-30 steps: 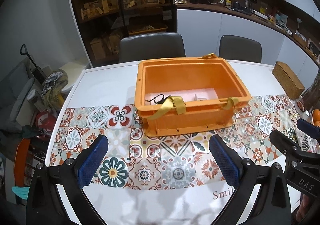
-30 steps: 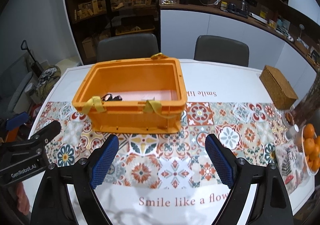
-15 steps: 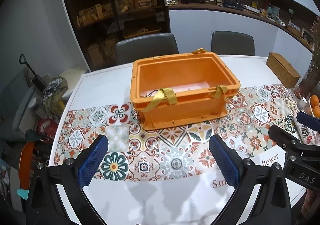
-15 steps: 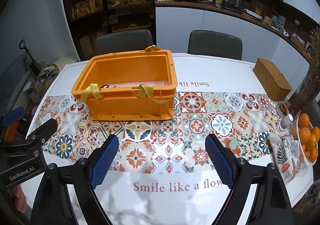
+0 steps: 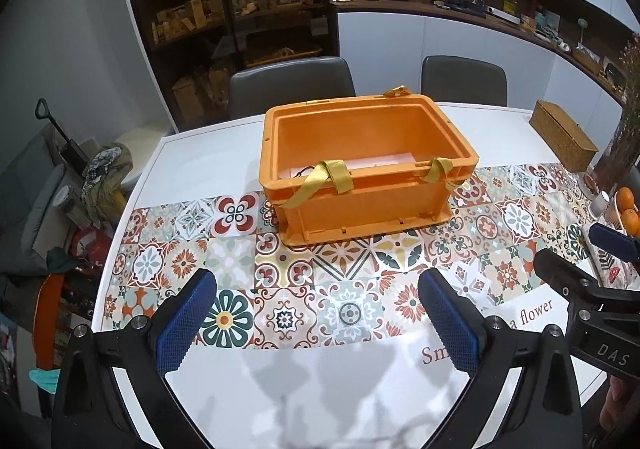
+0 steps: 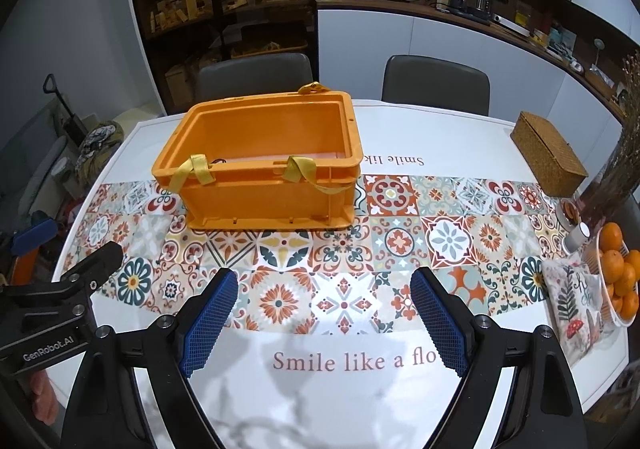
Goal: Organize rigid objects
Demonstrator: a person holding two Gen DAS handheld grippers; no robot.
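From the left wrist, we are backing away and rising; the orange crate (image 5: 366, 165) is sitting smaller and farther off on the counter (image 5: 208, 165) than a second ago, and our left claw (image 5: 316, 323) is gaping wide, holding nothing. From the right wrist, the right claw (image 6: 324, 319) is likewise spreading empty, well apart from the crate; we are judging the packing finished.

Upright orange crate (image 5: 362, 205), contents unclear
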